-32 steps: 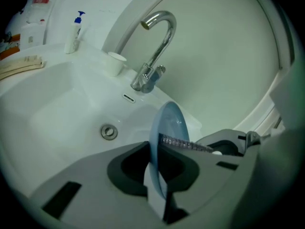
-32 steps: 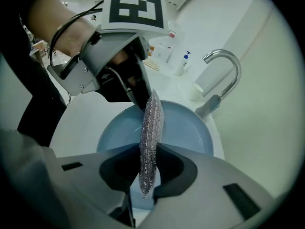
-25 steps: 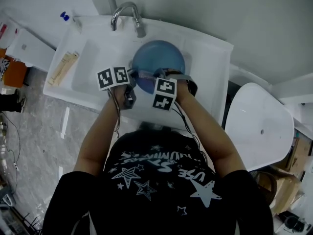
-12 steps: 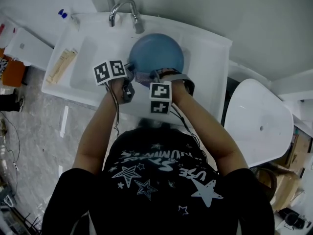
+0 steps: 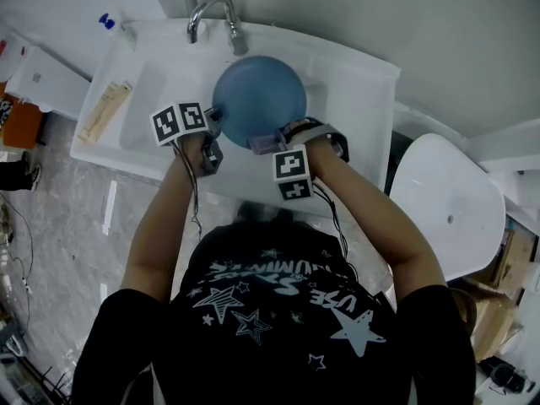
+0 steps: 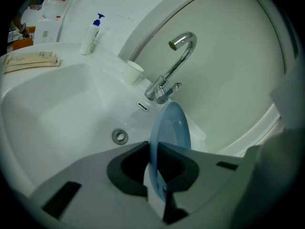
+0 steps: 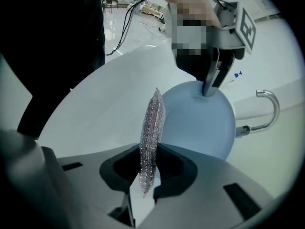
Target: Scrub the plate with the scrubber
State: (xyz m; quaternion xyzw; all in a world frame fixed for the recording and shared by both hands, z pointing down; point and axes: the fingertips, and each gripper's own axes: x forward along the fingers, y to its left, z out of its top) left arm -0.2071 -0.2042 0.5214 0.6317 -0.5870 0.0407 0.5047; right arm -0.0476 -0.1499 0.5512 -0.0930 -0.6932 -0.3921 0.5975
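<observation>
"White sink [image 5: 359,87] fills the upper middle of the head view, with the faucet [image 5: 215,13] at its top edge. Where is the plate?"

"Over the basin. The blue plate [image 5: 257,99] is held up by its rim on the left side. The left gripper [image 6: 155,178] has its fingers almost together, pinching that rim; in the left gripper view the plate stands edge-on between them."

"And the other hand?"

"The right gripper [image 7: 147,178] sits at the lower right edge of the plate in the head view. Its fingers are closed on the scrubber [image 7: 151,128] — a thin glittery piece that stands up out of them, long axis pointing away from the fingers."

"Which way does the plate lie from the scrubber?"

"In the right gripper view the plate's face is just behind the scrubber and to its right; the scrubber overlaps the left rim. Whether they touch, I cannot tell. I think the next stroke must carry the scrubber to the right across the face, while the left fingers hold firm — a slip at the rim is the risk."
</observation>
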